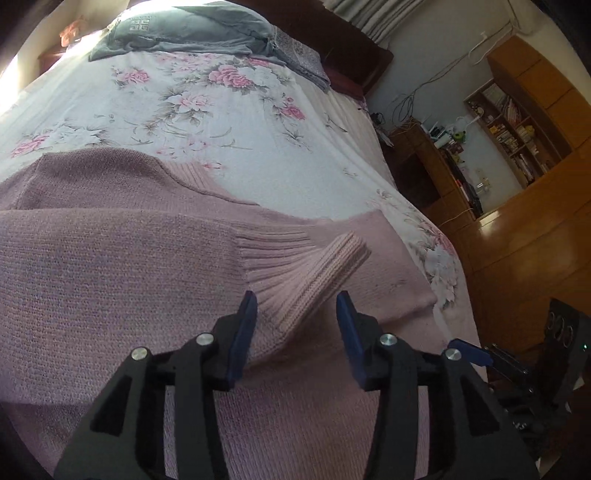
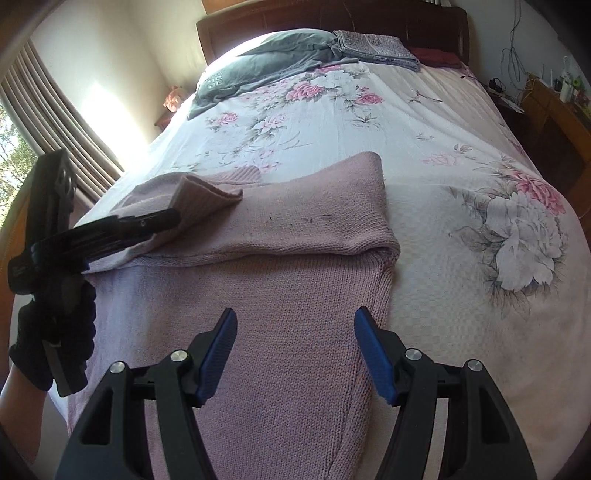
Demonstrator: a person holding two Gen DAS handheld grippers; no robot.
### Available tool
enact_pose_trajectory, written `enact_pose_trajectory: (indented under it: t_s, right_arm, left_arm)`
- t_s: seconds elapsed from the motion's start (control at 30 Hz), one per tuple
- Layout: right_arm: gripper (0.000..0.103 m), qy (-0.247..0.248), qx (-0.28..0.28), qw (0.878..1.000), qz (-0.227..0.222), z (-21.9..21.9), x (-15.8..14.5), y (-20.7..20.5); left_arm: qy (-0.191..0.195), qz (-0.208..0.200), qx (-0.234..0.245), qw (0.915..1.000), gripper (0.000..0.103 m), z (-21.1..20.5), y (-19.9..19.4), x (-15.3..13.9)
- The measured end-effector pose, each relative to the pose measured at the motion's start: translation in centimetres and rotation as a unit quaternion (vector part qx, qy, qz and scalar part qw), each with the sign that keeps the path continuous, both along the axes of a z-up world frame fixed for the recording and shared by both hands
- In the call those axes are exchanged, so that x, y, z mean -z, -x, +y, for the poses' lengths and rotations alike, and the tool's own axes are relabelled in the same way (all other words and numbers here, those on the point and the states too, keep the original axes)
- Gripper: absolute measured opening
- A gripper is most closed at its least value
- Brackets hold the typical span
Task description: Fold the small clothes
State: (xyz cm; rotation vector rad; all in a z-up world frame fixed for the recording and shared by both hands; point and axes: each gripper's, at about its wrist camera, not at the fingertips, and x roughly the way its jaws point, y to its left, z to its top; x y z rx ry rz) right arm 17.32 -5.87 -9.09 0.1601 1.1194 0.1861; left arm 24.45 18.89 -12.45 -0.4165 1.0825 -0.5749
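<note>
Both grippers sit right up close to their cameras, hovering low over a pink knit sweater [image 1: 122, 280] spread on the bed. Left gripper [image 1: 297, 314] has its blue-padded fingers [image 1: 243, 332] spread wide with nothing between them, and just past the tips is the ribbed cuff [image 1: 314, 269] of a sleeve that's been folded across the body of the sweater. Right gripper [image 2: 295, 328] is also wide open and empty, sitting over the lower body of the knit near its right edge. From the right wrist view you can see the other sleeve [image 2: 325, 206] folded across the chest too, with a few dark specks of lint on it, and the left gripper [image 2: 122, 229] poking in from the left side, held by a hand in a dark glove [image 2: 55, 332], its tip right by that cuff. The sweater lies at the near end of a floral bedspread [image 2: 461, 166], white with pink flowers. Up by the dark headboard [image 2: 332, 18] there's a grey-blue pillow [image 2: 266, 59] and a folded patterned cloth [image 2: 373, 48]. Off to the right of the bed is a wooden desk and a bookshelf [image 1: 509, 129] with lots of clutter.
</note>
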Motion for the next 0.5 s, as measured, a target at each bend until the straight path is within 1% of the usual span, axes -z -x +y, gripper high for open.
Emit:
enact_pose_trajectory:
  t_s: [0.03,0.07,0.17,0.27,0.37,0.4,0.43,0.5]
  right_arm:
    - [0.066,-0.011,-0.002,1.000,0.000,0.1,-0.3,-0.5]
    - [0.066,-0.021,-0.005,1.000,0.000,0.3,-0.7,-1.1]
    - [0.067,-0.056,-0.021,0.998,0.004,1.7,-1.2,-3.5]
    - [0.067,-0.094,-0.032,0.994,0.038,3.6,0.0,-6.4]
    - [0.067,-0.121,-0.032,0.989,0.074,5.0,1.8,-9.2]
    - [0.064,-0.123,-0.029,0.988,0.090,5.3,2.6,-9.9]
    - [0.058,-0.125,-0.028,0.986,0.108,5.6,3.5,-10.6]
    - [0.053,-0.137,-0.019,0.981,0.137,5.9,4.9,-11.8]
  left_arm:
    - [0.002,-0.007,0.003,1.0000,0.048,0.7,0.7,-0.5]
    - [-0.005,-0.013,0.001,0.9999,0.048,1.8,1.3,-0.9]
    - [-0.026,-0.029,-0.035,0.9986,0.051,5.8,2.0,-1.9]
    - [-0.061,-0.032,-0.090,0.9935,0.052,10.2,2.2,-2.2]
    - [-0.077,-0.021,-0.132,0.9881,0.052,14.2,2.6,-1.8]
    - [-0.079,-0.020,-0.142,0.9865,0.052,15.2,2.9,-1.8]
    - [-0.083,-0.020,-0.149,0.9851,0.052,16.1,3.2,-1.8]
    - [-0.088,-0.016,-0.163,0.9826,0.052,17.5,3.7,-1.7]
